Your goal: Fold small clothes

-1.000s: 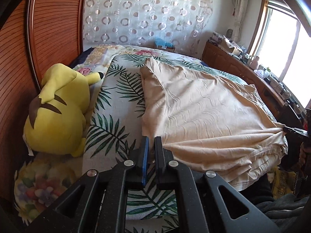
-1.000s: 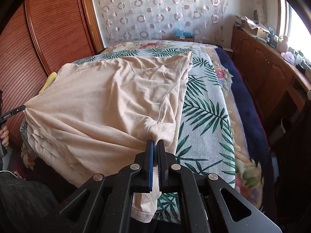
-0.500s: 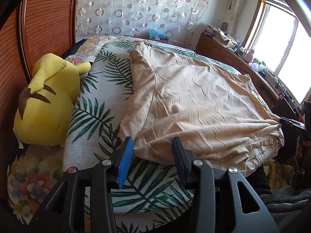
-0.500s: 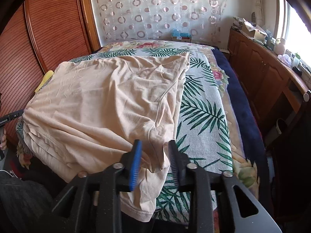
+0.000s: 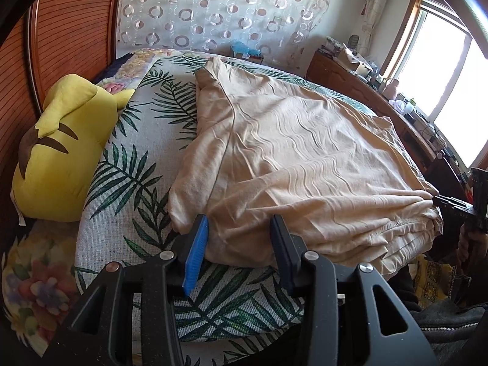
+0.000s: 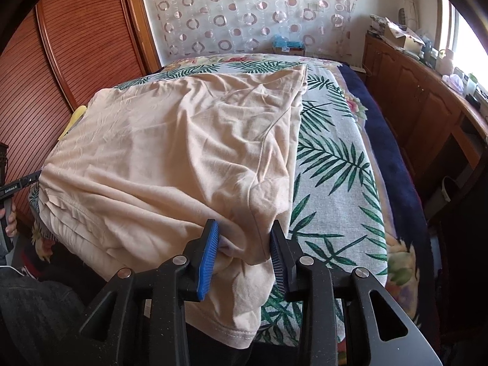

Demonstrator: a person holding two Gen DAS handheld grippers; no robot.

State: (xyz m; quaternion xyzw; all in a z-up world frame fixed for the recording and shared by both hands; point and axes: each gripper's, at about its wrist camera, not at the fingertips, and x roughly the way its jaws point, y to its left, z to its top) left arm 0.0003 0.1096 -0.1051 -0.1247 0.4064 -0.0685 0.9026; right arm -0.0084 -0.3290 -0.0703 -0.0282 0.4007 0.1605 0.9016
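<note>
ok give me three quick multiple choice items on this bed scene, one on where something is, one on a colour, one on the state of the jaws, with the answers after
1. Where does the plush toy lie in the left wrist view?
A. on top of the beige garment
B. left of the beige garment, by the wooden headboard
C. on the wooden cabinet

2. What colour is the plush toy?
A. yellow
B. red
C. white

3. How do the jaws of the left gripper and right gripper stand?
A. both clamped on cloth
B. only one apart
C. both apart, cloth loose between them

Answers: 1 B, it rests on the leaf-print cover beside the headboard. 2 A, its body is yellow with brown marks. 3 C, each wrist view shows a gap with fabric lying unpinched; both have just been opening.
</note>
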